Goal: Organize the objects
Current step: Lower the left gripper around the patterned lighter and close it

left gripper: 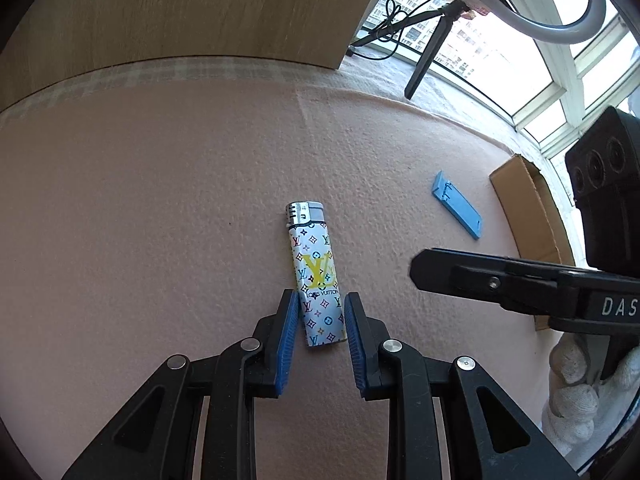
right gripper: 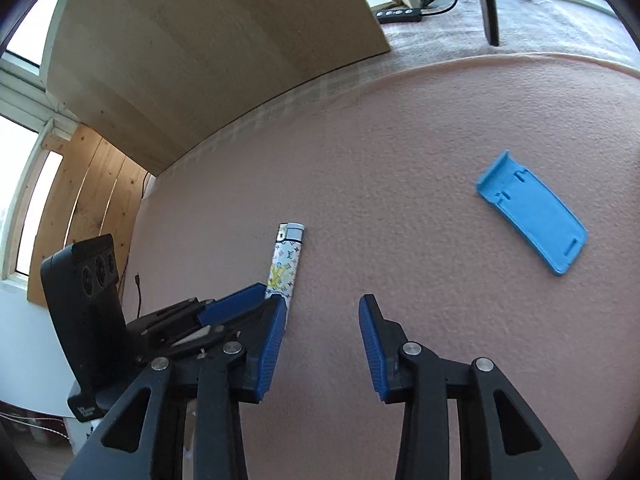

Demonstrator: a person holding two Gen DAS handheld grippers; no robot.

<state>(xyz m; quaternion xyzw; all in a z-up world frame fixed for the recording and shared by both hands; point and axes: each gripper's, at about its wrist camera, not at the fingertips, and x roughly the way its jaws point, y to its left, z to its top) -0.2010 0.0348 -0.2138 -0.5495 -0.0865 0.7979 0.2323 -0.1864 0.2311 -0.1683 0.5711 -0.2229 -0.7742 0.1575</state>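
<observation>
Pink felt mat (left gripper: 160, 200) covers the work surface, with a wooden panel (left gripper: 180, 12) behind it and windows beyond. Lighter (left gripper: 316, 276) lies flat on the mat, metal cap pointing away. Left gripper (left gripper: 321, 312) straddles its lower end, jaws parted to a narrow gap; the left pad looks to touch the casing, the right pad sits just beside it, so not yet clamped. Right gripper (right gripper: 322, 320) hovers over bare mat, jaws wide, holding nothing. Blue plastic clip (right gripper: 532, 224) lies well apart to the right; a cardboard box (left gripper: 528, 208) sits at the mat's edge. Judgement: early stage, nothing appears sorted; both items left to move
</observation>
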